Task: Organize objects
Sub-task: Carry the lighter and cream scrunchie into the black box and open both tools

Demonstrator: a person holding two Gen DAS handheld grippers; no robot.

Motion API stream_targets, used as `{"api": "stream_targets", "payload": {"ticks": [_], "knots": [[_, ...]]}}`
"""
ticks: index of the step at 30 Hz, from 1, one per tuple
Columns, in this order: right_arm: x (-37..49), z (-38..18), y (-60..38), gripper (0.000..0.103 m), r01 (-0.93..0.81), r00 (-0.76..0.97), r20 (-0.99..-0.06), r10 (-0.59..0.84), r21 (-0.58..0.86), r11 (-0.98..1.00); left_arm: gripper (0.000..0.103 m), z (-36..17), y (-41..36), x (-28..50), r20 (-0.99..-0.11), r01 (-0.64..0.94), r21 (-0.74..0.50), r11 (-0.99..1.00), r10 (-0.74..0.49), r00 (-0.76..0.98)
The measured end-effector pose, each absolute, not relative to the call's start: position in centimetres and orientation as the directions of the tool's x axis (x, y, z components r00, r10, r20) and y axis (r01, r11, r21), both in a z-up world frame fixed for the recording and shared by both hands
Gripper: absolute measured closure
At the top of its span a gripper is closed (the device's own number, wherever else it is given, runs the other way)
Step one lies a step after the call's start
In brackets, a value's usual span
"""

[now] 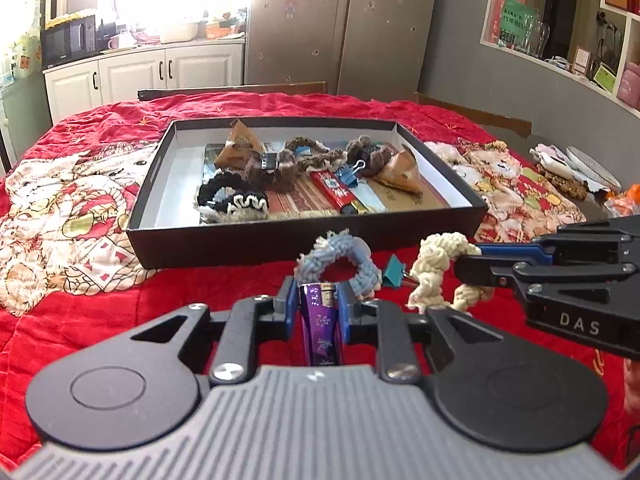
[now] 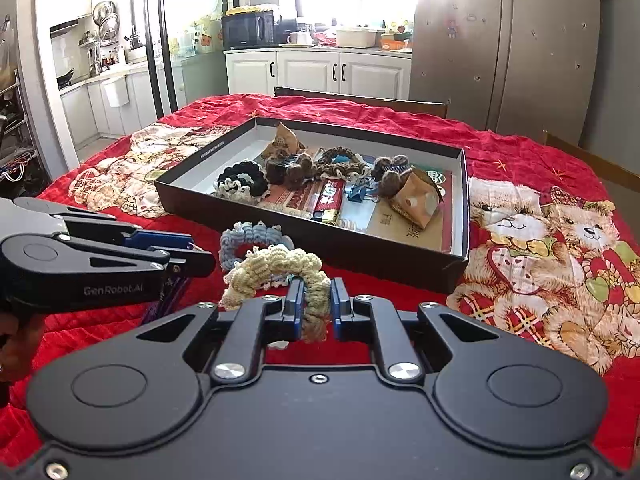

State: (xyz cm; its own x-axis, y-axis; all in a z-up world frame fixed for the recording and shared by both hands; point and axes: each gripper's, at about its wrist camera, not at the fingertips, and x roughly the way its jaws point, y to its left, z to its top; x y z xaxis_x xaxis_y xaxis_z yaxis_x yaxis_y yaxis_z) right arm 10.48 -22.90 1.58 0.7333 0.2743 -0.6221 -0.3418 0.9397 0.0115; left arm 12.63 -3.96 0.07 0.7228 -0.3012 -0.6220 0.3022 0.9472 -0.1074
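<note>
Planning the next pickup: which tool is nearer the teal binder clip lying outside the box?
Right. The right tool, gripping the cream scrunchie, sits just beside the teal binder clip; the left tool is farther, past the blue scrunchie.

My left gripper [image 1: 319,300] hides the sides of the purple lighter [image 1: 320,322], and its near end vanishes behind the grey body. My right gripper [image 2: 313,304] covers part of the cream scrunchie [image 2: 276,270], which in turn hides the near half of the blue scrunchie [image 2: 244,238]. The teal binder clip [image 1: 394,274] is half hidden behind the scrunchies. At the far right edge, an orange thing [image 1: 628,198] is cut off and unreadable.
</note>
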Motion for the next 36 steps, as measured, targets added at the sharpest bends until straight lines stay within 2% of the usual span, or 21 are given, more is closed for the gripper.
{"api": "stream_targets", "payload": {"ticks": [19,36], "knots": [[12.1,4.4,-21.7,0.090,-0.372,0.769,-0.574,0.282,-0.043,0.927,0.079,2.6,-2.9,15.0,-0.573,0.275,-0.114,0.955,-0.289,0.767],[19.6,6.7,-20.5,0.090,-0.338,0.802,-0.541,0.253,-0.063,0.939,0.079,4.4,-1.2,23.6,-0.560,0.196,-0.100,0.975,-0.218,0.799]]}}
